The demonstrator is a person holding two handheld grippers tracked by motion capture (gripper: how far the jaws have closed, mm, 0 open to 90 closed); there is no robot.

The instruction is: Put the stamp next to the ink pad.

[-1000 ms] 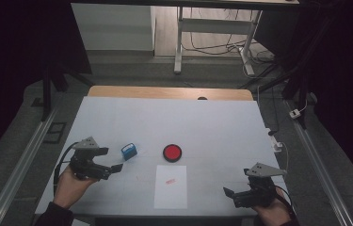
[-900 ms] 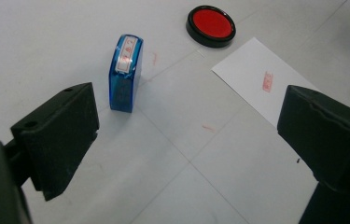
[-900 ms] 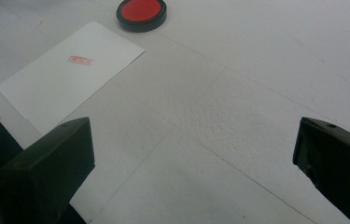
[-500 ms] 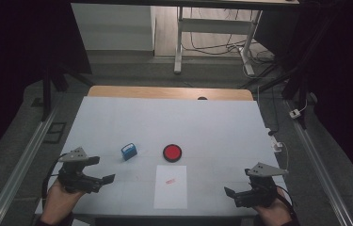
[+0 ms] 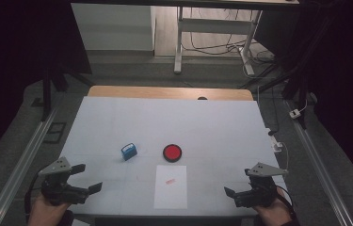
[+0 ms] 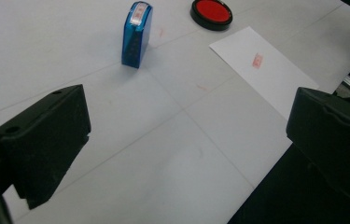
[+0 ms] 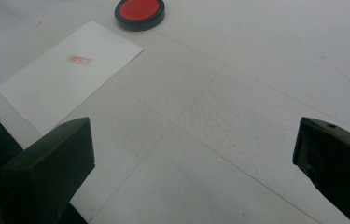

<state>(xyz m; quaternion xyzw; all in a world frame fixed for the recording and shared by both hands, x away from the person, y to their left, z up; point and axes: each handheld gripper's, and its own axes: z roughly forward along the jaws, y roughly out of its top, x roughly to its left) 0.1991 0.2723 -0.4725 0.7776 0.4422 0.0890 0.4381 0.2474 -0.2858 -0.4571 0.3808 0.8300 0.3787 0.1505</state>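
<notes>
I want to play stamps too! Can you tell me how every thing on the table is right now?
Blue stamp: lying on its side, nothing holding it.
Red ink pad: open, lid off.
Paper: flat, one red stamp mark on it.
Left claw: open, nothing between its jaws, which have just been opening.
Right claw: open, nothing in it.

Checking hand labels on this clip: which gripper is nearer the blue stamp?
Left. The left gripper sits toward the table's near-left corner, apart from the blue stamp; the right gripper is far across, beyond the paper sheet.
</notes>
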